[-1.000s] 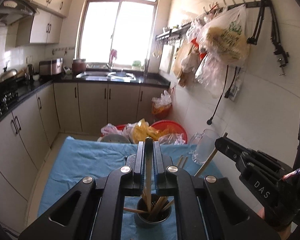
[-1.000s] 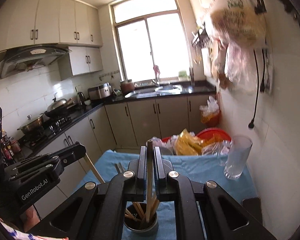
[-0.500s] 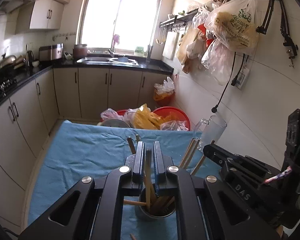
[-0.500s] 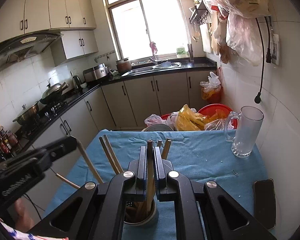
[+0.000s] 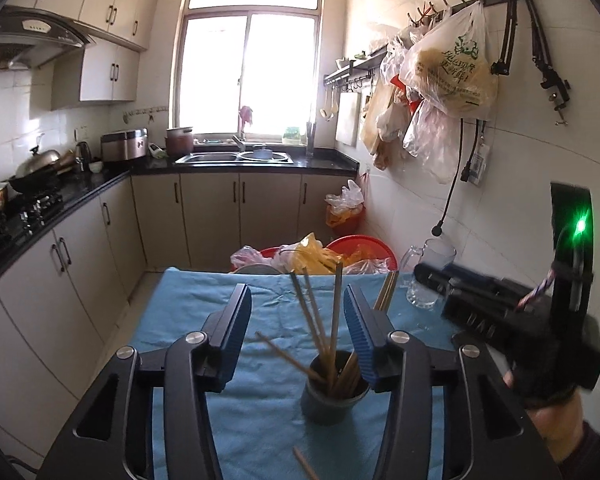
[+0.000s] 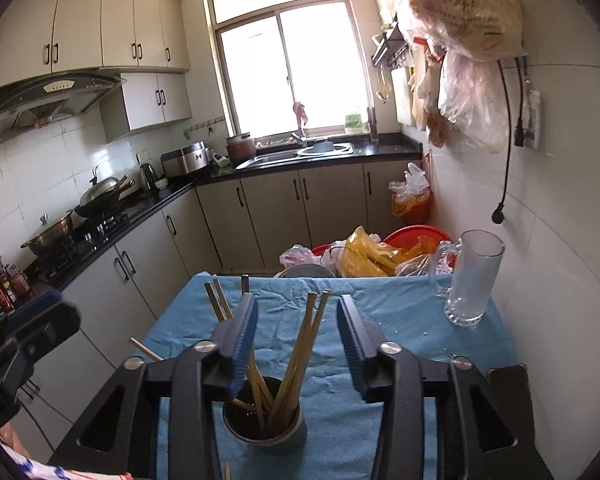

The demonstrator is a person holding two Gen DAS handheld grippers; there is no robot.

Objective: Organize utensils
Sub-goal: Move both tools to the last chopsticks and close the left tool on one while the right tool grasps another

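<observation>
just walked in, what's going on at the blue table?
A person holds a claw in each hand over a dark cup of wooden chopsticks on the blue cloth. The left claw and right claw are both opening, pads clear of the sticks standing in the cup. One stray chopstick lies on the cloth.

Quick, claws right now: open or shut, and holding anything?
Left claw: opening, grips nothing; chopsticks stand loose in the cup between its jaws.
Right claw: opening, grips nothing; same chopsticks between its jaws.
</observation>
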